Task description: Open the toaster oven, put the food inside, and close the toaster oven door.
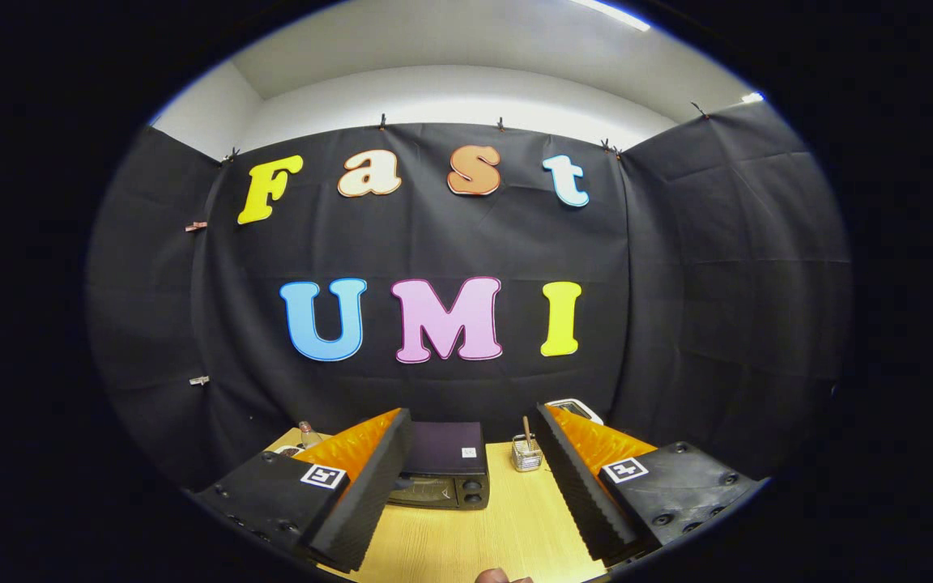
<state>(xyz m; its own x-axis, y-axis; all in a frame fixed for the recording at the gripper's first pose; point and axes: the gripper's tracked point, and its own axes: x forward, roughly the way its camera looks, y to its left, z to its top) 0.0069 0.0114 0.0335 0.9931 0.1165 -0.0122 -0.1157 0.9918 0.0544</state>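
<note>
The gripper (466, 486) is held high above the desk (499, 526), and its two fingers stand wide apart with nothing between them. Each finger has a black ridged pad on its inner side, and orange behind that.

The toaster oven (442, 471) sits on the light wood desk, ahead of the fingers and nearer the left finger, which covers its left end. It is a small dark box with a flat, dark top and a little white sticker on that top. Its front has a dark glass door, and two round knobs sit at the right end of the front. The door looks closed, though the oven is small and low here, so that is hard to be sure of.

Just right of the oven, close to the right finger, stands a small wire basket (526, 456) with a stick poking up out of it. A small bottle (308, 436) stands behind the left finger.
</note>
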